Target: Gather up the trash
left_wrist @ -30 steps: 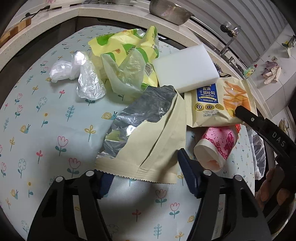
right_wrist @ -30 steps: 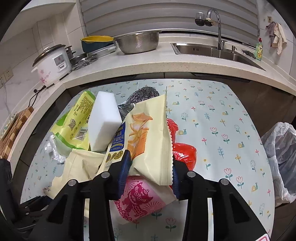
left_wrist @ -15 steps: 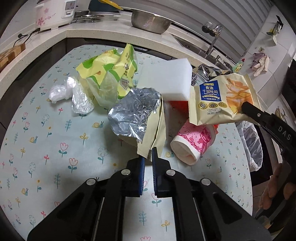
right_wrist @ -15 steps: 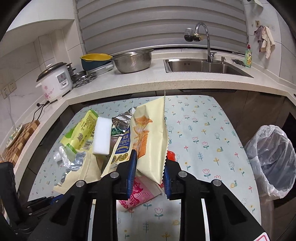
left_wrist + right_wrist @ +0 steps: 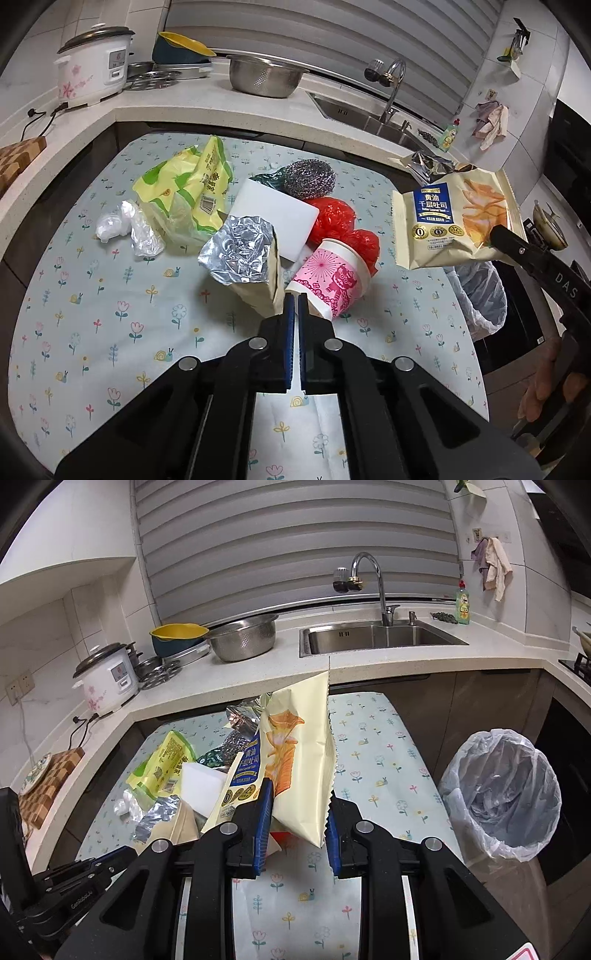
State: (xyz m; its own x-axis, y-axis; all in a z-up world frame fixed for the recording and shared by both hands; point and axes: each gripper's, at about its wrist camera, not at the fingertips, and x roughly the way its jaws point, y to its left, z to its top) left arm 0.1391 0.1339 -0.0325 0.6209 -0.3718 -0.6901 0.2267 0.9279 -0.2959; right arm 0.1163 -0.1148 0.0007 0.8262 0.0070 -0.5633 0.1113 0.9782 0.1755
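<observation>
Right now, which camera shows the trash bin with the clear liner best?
The right wrist view: the trash bin shows whole, with its open mouth, right of the table. The left wrist view shows only part of it, below the held toast bag.

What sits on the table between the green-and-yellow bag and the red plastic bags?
A white foam block sits between the green-and-yellow bag and the red plastic bags, seen in the left wrist view.
</observation>
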